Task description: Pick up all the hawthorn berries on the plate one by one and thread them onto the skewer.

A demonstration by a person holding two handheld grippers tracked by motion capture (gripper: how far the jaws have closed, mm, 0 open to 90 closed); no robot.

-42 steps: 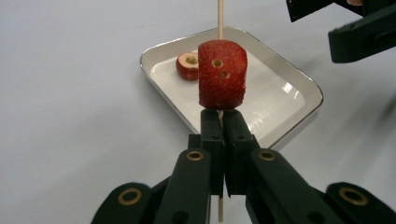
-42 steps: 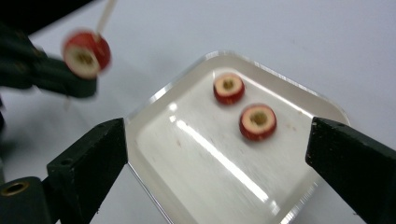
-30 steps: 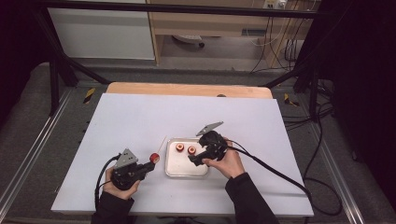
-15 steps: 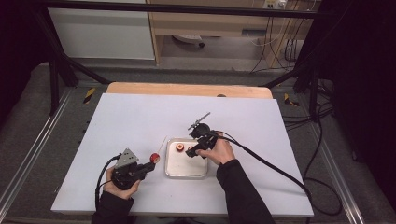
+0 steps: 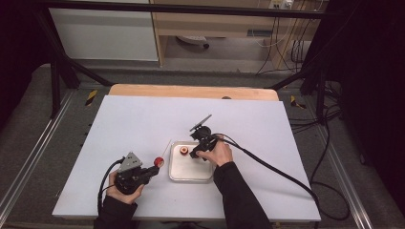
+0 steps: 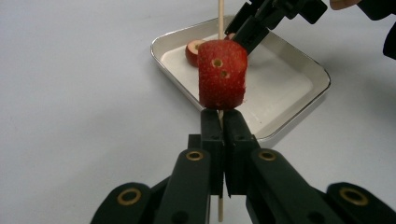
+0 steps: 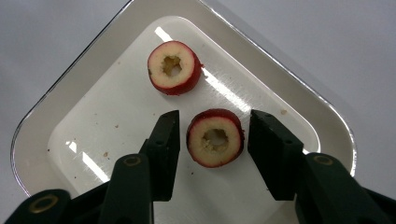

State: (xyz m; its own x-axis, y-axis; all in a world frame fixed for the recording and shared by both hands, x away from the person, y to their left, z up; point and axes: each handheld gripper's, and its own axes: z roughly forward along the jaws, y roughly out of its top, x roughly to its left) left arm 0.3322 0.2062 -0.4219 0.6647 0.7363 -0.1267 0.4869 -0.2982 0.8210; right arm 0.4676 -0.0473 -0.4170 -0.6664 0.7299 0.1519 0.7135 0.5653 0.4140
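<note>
Two fruit rings lie in the steel tray point(image 7: 289, 79): the nearer fruit ring point(image 7: 215, 137), cored, red-skinned and pale inside, sits between the pads of my right claw point(image 7: 212, 140), and the farther fruit ring point(image 7: 174, 67) rests just beyond it, apart from it. My right claw has just been closing, with the nearer ring between its jaws; a thin gap shows on each side of the ring, so I judge the pads are not pressing it yet.

My left claw point(image 6: 219, 128) is closed tight on one wooden skewer point(image 6: 220, 18), which passes up between the pads and through one strawberry piece point(image 6: 222, 74). That piece sits just above the pad tips and shows two small holes in its cut face. From the high view, this claw point(image 5: 154, 170) rests on the white worktop point(image 5: 124, 124) just left of the tray, while my right claw point(image 5: 195, 152) is down over the tray's far end.

As I read it, the work is threading fruit onto the skewer. One piece is on. Two rings are left in the tray, and the first of them is about to be gripped. It must then be lifted, lined up with its cored hole over the skewer's point and pushed down; the same goes for the other ring.

Count: one skewer, one strawberry piece, two rings, one tray, two claws.
</note>
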